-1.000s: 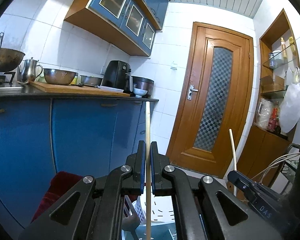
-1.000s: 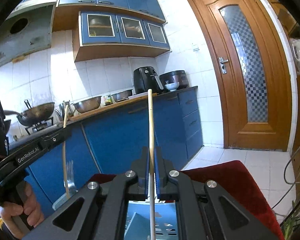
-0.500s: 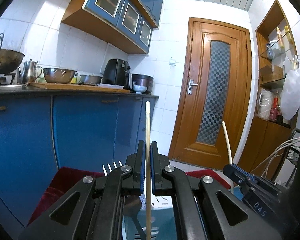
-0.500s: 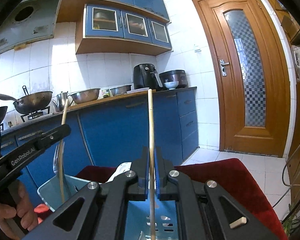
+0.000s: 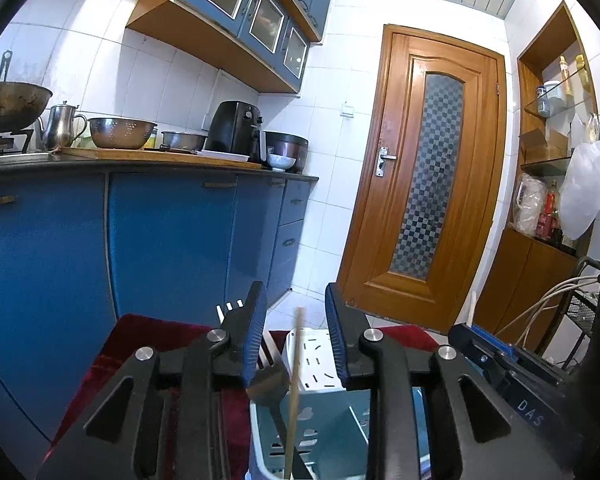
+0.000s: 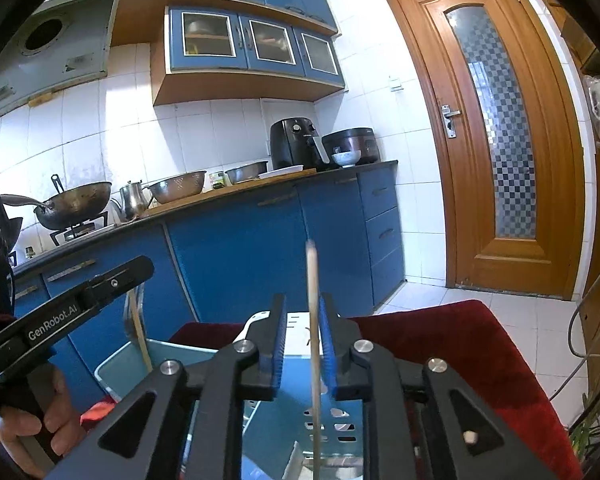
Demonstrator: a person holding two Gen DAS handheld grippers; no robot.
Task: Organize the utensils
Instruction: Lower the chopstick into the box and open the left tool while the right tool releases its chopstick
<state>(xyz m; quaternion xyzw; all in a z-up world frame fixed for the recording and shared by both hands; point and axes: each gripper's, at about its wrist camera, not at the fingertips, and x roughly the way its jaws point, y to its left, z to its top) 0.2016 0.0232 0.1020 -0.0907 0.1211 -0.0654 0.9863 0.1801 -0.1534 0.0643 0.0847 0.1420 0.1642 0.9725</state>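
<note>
While both claws hang low over the pale blue-green plastic basket, it sits on a dark red cloth on the floor by the blue cabinets, so utensils can be dropped in upright. Its thin walls are pierced with short slots, and a white slotted divider splits it into compartments; which compartment takes which stick I cannot tell.

Spread and just opened, the left gripper has a slim, round, pale wooden chopstick standing free between its ribbed blue pads, leaning slightly, touching neither. A shiny metal fork stands beside it in the basket.

Likewise the right gripper has just parted, less widely; its chopstick stands nearly upright between the jaws, close to the right pad. Judging by this, both sticks are being released into the basket.
</note>
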